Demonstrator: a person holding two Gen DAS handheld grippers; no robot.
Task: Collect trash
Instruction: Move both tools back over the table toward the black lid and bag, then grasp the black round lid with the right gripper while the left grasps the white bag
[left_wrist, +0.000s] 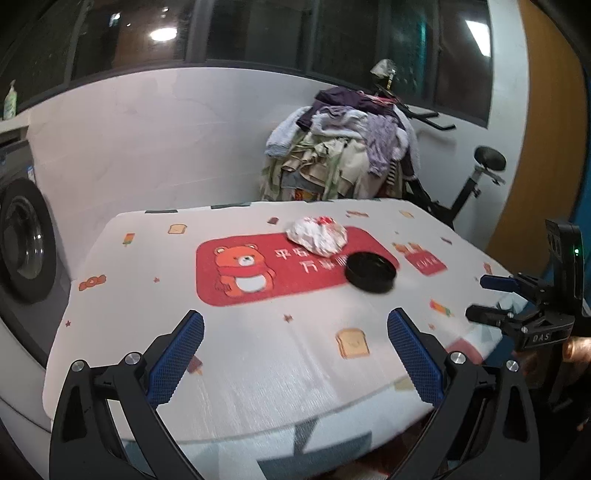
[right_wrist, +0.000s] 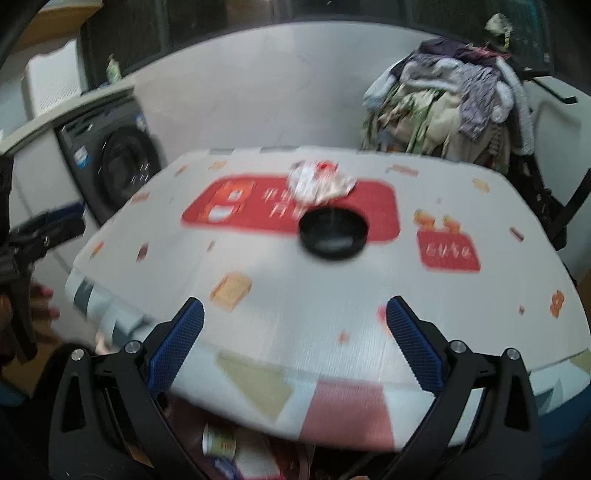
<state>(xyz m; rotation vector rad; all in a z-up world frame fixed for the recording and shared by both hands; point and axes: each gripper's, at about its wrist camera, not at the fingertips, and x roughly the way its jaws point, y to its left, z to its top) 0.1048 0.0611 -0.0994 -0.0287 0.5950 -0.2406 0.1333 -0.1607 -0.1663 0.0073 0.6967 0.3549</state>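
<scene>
Crumpled white-and-red wrapper (left_wrist: 317, 235) lies on the red bear mat (left_wrist: 258, 269) of the table (left_wrist: 258, 369), just behind the black round lid (left_wrist: 370, 272), apparently touching it. Left gripper (left_wrist: 295, 354) and right gripper (right_wrist: 294, 341): jaws spread wide, both empty, over the near table edge, well short of the lid. Left wrist view alone shows an exercise bike (left_wrist: 476, 177) beyond the table. Right wrist view, blurred, alone shows a can (right_wrist: 218, 441) below the table edge.
</scene>
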